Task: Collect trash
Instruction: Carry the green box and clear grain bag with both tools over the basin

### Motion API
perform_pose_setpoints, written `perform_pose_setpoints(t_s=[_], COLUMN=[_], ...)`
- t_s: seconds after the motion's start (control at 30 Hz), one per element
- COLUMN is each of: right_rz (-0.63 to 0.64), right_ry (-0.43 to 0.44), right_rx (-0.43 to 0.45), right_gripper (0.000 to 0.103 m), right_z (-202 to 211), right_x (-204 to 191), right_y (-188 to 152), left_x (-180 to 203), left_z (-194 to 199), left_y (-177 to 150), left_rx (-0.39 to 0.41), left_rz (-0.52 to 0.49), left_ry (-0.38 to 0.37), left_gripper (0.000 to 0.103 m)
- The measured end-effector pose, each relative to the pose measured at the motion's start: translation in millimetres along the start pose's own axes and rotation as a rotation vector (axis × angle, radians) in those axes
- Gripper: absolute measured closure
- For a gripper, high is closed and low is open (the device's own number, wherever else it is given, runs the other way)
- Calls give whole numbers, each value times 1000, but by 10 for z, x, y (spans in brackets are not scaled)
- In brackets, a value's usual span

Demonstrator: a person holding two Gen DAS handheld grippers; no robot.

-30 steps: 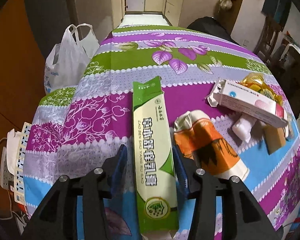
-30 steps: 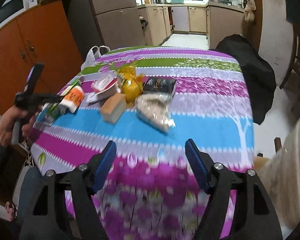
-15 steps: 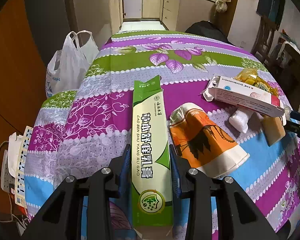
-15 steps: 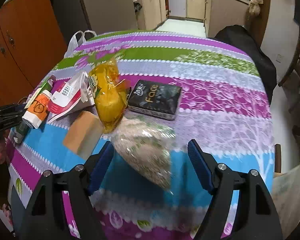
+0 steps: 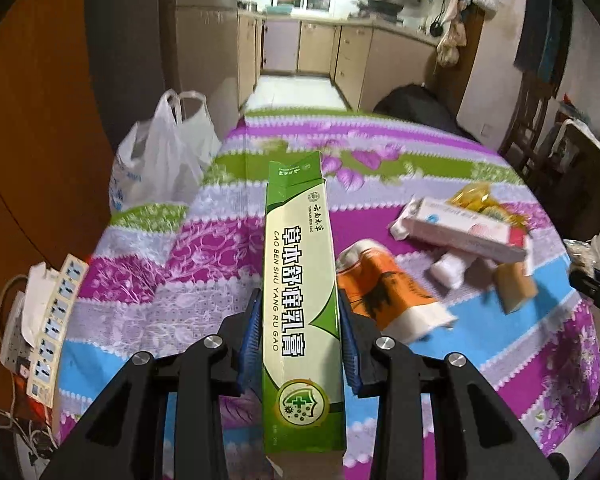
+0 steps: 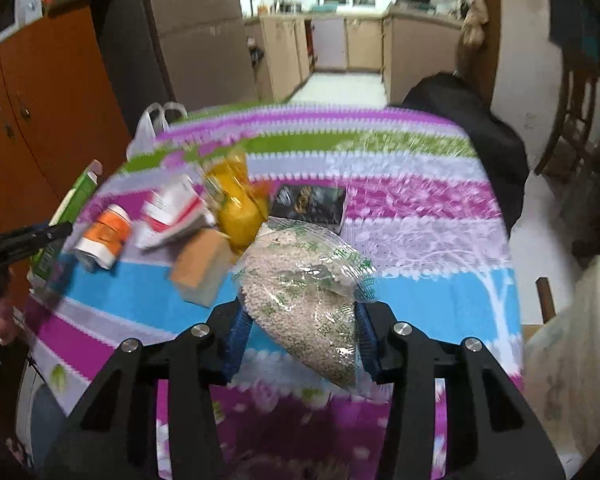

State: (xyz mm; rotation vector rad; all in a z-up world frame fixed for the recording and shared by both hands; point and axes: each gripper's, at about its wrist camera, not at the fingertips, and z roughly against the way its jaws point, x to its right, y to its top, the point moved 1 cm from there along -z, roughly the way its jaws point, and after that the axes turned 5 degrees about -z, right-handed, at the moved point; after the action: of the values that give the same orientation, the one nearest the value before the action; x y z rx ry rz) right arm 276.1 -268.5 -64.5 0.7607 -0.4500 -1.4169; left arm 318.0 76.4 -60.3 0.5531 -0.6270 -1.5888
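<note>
A long green and cream box [image 5: 296, 248] sticks forward out of my left gripper [image 5: 299, 308], which is shut on its lower half and holds it above the flowered tablecloth [image 5: 140, 264]. In the right wrist view my right gripper [image 6: 302, 320] is closing on a clear bag of pale grains [image 6: 304, 280]; both blue pads touch its sides. Trash lying on the cloth: an orange and white cup [image 5: 388, 296], a pink and white carton [image 5: 460, 232], a yellow wrapper [image 6: 236, 204], a tan block [image 6: 200, 268] and a black packet [image 6: 312, 200].
A white plastic bag [image 5: 160, 160] hangs at the table's far left corner. A power strip [image 5: 56, 320] lies off the left edge. A black-covered chair [image 6: 472, 128] stands behind the table, and orange cupboards [image 6: 40, 120] line the left side.
My left gripper closed on the green box and raised it off the cloth. My right gripper moved forward over the grain bag and its jaws narrowed onto it.
</note>
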Motion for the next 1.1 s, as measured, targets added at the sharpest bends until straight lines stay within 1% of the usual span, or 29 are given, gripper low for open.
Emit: perform_pose_setpoints(t_s=[0.07, 0.17, 0.2, 0.33, 0.5, 0.57, 0.63, 0.77, 0.83, 0.93, 0.97, 1.1], right_rz=[-3, -18, -18, -24, -52, -69, -92, -130, -150, -189, -204, -259], right_ry=[-3, 0, -5, -40, -123, -168, -206, -280, -320, -365, -380, -414], right_rx=[58, 135, 165, 231, 270, 279, 286, 297, 300, 290, 285, 256], right_gripper=[59, 59, 59, 59, 59, 59, 59, 59, 59, 59, 59, 59], right_z=[243, 601, 737, 1082, 1431, 1574, 1700, 1950, 2063, 2216, 2258, 2353], right_x=[-81, -144, -166, -147, 114, 280, 475, 854, 1085, 1431, 1558, 1972], right_y=[5, 36, 55, 153, 210, 215, 222, 246, 262, 300, 317, 332], left_x=[136, 444, 541, 1047, 1808, 2148, 2432, 3143, 3429, 3935, 4150, 4775], left_z=[174, 424, 489, 753, 982, 1061, 1115, 1158, 1168, 1200, 1197, 1135], left_y=[12, 49, 68, 217, 442, 544, 622, 830, 904, 1027, 1083, 1226], left_rx=[43, 107, 123, 185, 240, 255, 267, 255, 251, 235, 223, 177], left_rz=[-15, -61, -70, -103, -176, -208, -235, -288, -309, -343, -355, -379], left_ry=[-19, -57, -75, -161, -262, -306, -335, -429, -453, -512, -535, -597], left_gripper=[67, 67, 67, 67, 67, 67, 67, 67, 67, 67, 67, 67])
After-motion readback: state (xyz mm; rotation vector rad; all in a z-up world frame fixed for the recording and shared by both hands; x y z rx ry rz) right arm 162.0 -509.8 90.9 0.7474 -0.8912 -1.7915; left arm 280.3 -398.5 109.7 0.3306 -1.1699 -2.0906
